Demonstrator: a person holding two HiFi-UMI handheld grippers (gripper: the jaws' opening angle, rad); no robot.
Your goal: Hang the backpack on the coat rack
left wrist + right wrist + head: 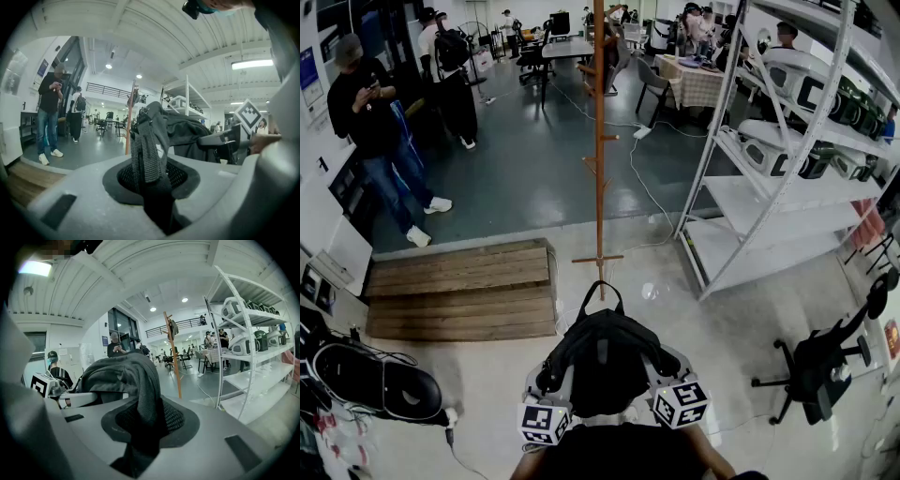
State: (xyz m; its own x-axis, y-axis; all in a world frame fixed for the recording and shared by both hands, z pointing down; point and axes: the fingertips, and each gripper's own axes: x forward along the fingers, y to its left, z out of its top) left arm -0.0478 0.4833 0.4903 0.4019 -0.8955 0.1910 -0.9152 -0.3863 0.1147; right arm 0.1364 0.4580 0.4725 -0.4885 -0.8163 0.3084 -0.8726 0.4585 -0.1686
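Backpack (602, 361) is held up at the bottom centre of the head view, its lower part hidden behind the two marker cubes. The left gripper (152, 190) pinches a webbing strap (144, 154). The right gripper (140, 430) pinches dark backpack fabric, and cloth covers both grippers' pads. Beyond stands the coat rack (600, 159), its top cropped. A blue sign (306, 70), upper left, is too small to read.

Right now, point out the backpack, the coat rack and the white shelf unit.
backpack (600, 361), head view, middle of its black body.
coat rack (600, 141), head view, its wooden pole.
white shelf unit (769, 202), head view, a bare shelf board.
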